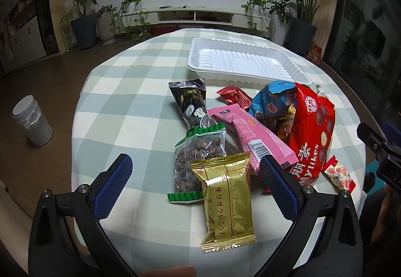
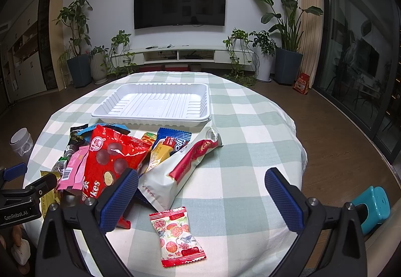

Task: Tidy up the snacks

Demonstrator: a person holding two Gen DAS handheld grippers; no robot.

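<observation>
A pile of snack packets lies on the checked tablecloth in front of an empty white plastic tray (image 1: pixel 246 61) (image 2: pixel 153 104). My left gripper (image 1: pixel 196 173) is open over a gold wafer packet (image 1: pixel 226 201), with a green-edged bag of nuts (image 1: pixel 198 161) just beyond it. A pink packet (image 1: pixel 250 136), a black packet (image 1: pixel 191 104), a blue bag (image 1: pixel 272 101) and a big red bag (image 1: pixel 313 131) (image 2: pixel 110 159) lie further on. My right gripper (image 2: pixel 201 185) is open above a small red-and-white candy packet (image 2: pixel 179 235), near a long white-and-red packet (image 2: pixel 185 164).
The round table (image 2: pixel 250 151) drops off close on both sides. A white bin (image 1: pixel 31 120) stands on the floor to the left and a teal stool (image 2: pixel 373 204) to the right. Potted plants, a TV and a low cabinet line the far wall.
</observation>
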